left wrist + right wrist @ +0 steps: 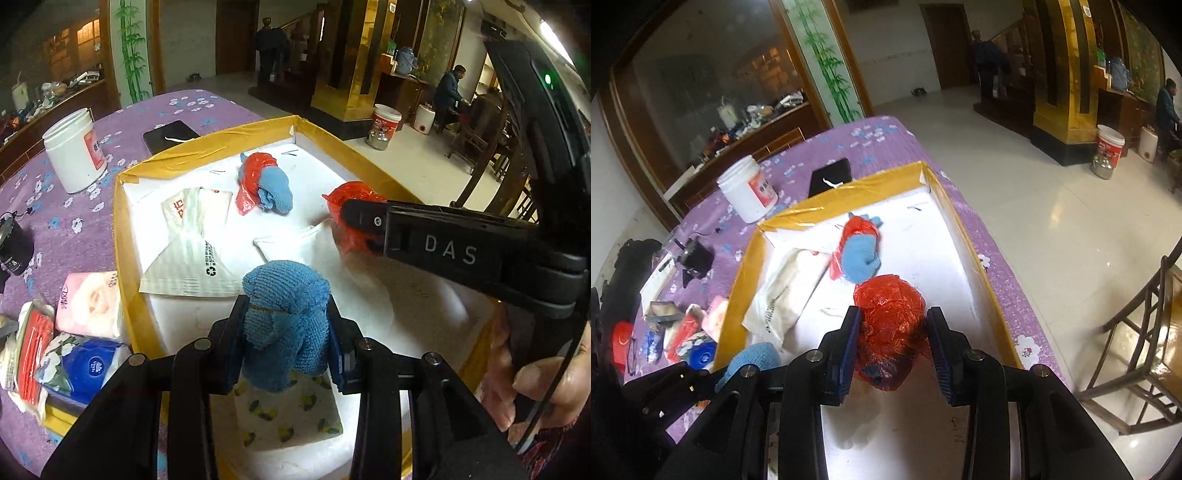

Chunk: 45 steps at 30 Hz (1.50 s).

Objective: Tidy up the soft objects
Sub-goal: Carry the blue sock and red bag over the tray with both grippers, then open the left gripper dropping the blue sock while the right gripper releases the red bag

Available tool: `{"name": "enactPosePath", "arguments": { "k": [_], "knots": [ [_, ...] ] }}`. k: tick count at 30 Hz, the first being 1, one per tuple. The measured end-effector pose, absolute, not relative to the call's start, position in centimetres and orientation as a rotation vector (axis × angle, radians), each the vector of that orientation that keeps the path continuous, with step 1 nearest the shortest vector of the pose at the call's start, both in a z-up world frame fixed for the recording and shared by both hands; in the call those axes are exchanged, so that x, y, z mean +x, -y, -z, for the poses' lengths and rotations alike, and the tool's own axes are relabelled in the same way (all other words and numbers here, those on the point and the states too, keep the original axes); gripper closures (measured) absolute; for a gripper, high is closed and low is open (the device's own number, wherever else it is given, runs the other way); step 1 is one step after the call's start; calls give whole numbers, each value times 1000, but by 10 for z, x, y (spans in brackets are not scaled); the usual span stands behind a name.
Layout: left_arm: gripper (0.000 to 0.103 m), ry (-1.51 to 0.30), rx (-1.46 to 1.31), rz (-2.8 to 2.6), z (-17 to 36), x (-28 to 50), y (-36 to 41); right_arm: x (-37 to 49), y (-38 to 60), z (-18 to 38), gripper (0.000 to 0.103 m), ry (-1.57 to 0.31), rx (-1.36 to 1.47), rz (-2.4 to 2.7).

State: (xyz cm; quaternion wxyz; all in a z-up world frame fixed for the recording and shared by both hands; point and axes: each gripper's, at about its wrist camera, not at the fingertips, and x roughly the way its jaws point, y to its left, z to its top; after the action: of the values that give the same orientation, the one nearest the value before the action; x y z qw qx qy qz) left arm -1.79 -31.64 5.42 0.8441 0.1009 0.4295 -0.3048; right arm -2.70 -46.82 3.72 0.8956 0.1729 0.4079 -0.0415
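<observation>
While a blue-and-red bundle and folded white plastic bags lie at 12 and 10 o'clock inside the yellow-rimmed white box, the left gripper pinches a rolled blue knitted cloth and the right gripper clamps a crumpled red plastic bag

The left gripper clamps a rolled blue towel between its pads, above a lemon-print cloth at the near edge of the yellow-rimmed tray. The right gripper reaches in from the right and pinches a red plastic bag by the tray's right edge. Toward the far edge lies a blue cloth wrapped in red plastic; a folded white bag lies at the left. A white jar stands on the purple tablecloth, beyond the tray's far left corner.
</observation>
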Motion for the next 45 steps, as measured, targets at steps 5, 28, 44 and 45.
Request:
{"name": "enactPosePath", "arguments": {
  "k": [5, 28, 44, 45],
  "knots": [
    [68, -891, 215, 655, -55, -23, 318, -25, 467, -35, 63, -862, 343, 106],
    [44, -827, 174, 726, -85, -42, 310, -54, 471, -66, 46, -739, 397, 100],
    [37, -786, 149, 767, -104, -57, 287, -83, 464, -95, 37, -633, 453, 61],
    [37, -785, 148, 766, -104, -57, 285, -84, 464, -95, 36, -631, 455, 59]
  ]
}}
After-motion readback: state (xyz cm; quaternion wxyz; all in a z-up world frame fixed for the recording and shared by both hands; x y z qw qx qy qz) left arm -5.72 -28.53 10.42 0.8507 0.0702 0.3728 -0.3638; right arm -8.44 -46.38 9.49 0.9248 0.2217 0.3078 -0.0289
